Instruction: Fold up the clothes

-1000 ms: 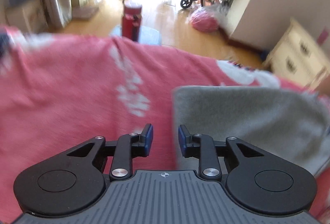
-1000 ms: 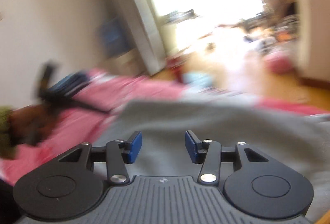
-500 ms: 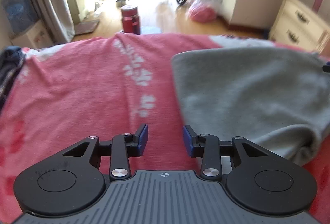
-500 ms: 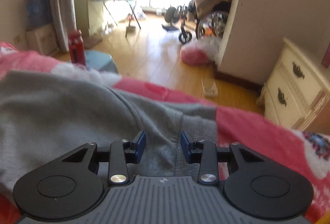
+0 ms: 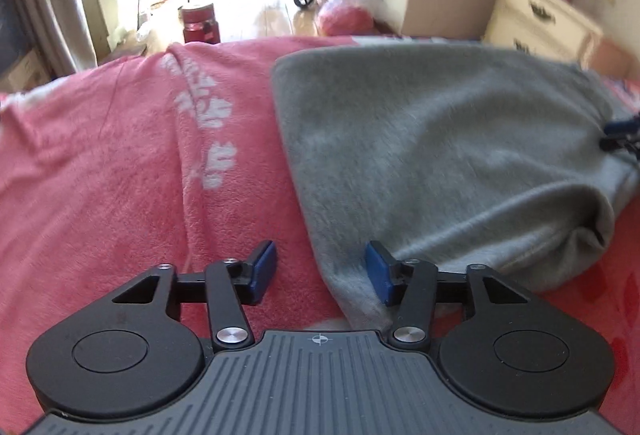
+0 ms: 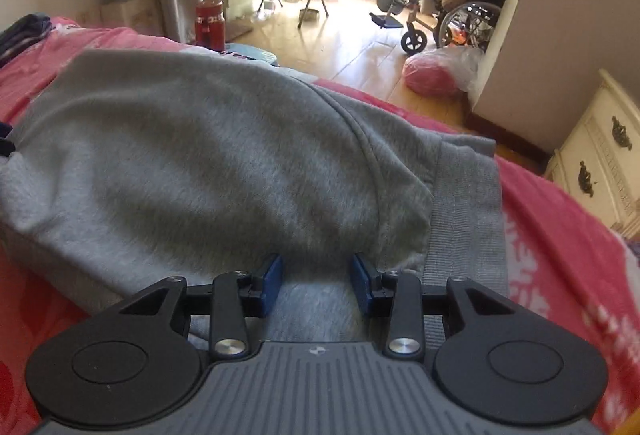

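Occlusions and cut-offs, both wrist views

Left view: grey garment (image 5: 440, 155) blurred along its far edge, its near corner hidden behind the left tool (image 5: 320, 271); right tool (image 5: 622, 135) cut by the frame edge, state unreadable. Right view: garment's near hem hidden under the tool body; dark clothing (image 6: 24, 31) cropped at left, unidentifiable.

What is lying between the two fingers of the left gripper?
In the left wrist view, the gray garment's near edge and bare pink blanket lie between the left gripper's open fingers.
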